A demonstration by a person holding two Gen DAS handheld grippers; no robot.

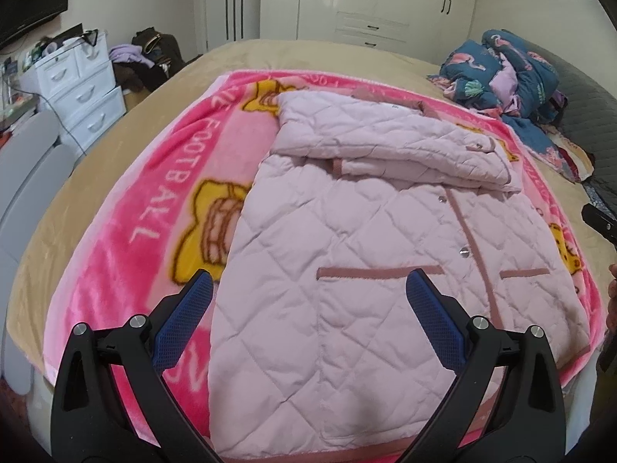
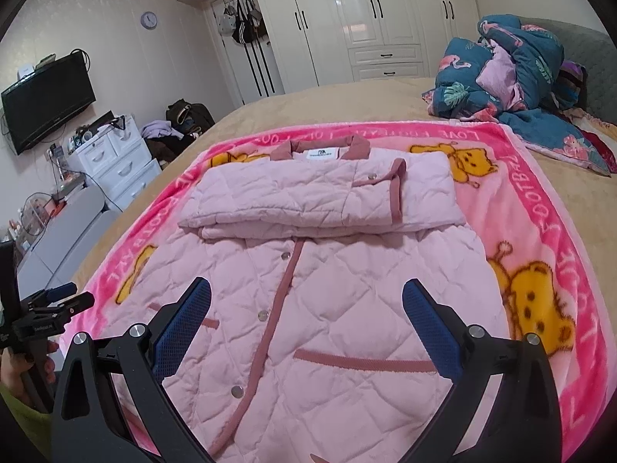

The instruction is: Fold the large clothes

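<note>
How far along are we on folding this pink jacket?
Done: the jacket lies flat on the blanket, snapped shut, with both sleeves folded across the chest. In hand: nothing; the left gripper and right gripper hang open over the hem. Left: folding the hem up toward the collar.

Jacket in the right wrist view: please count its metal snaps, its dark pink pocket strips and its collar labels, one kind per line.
Metal snaps: 4
Pocket strips: 2
Collar labels: 1
Total on the jacket: 7
</note>
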